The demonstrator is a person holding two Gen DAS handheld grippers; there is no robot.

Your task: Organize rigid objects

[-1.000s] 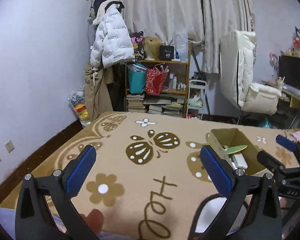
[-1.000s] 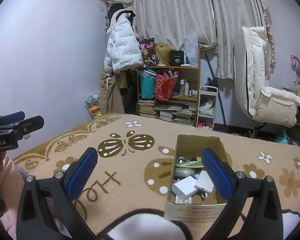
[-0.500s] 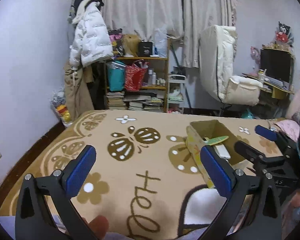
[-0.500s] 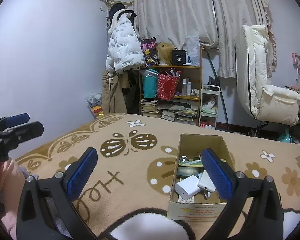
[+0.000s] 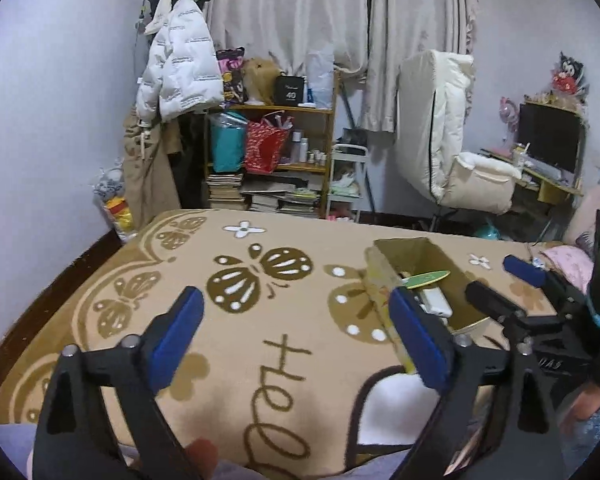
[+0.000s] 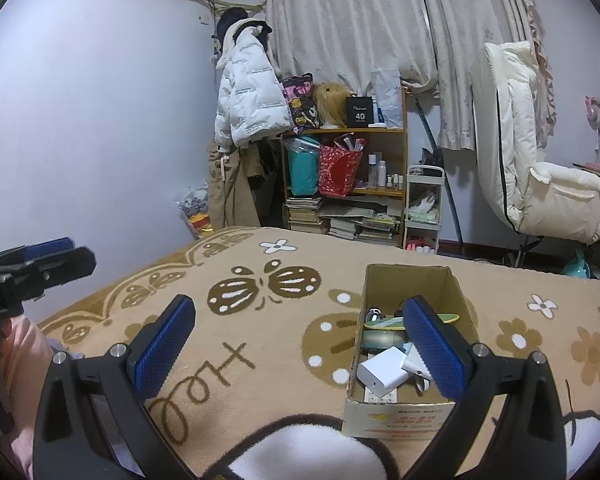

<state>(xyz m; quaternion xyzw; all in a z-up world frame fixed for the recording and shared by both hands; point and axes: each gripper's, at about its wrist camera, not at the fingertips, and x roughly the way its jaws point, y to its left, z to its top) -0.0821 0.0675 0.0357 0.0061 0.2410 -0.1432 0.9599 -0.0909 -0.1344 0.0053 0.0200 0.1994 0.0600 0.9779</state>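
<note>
Gaping wide and empty, the left gripper [image 5: 296, 336] hangs over the rug [image 5: 260, 320], the right gripper [image 6: 300, 344] equally spread beside it. A box [image 6: 404, 280] sits on the rug just right of centre, holding a white block [image 6: 382, 372], a green stick [image 6: 388, 322] and other small items
</note>
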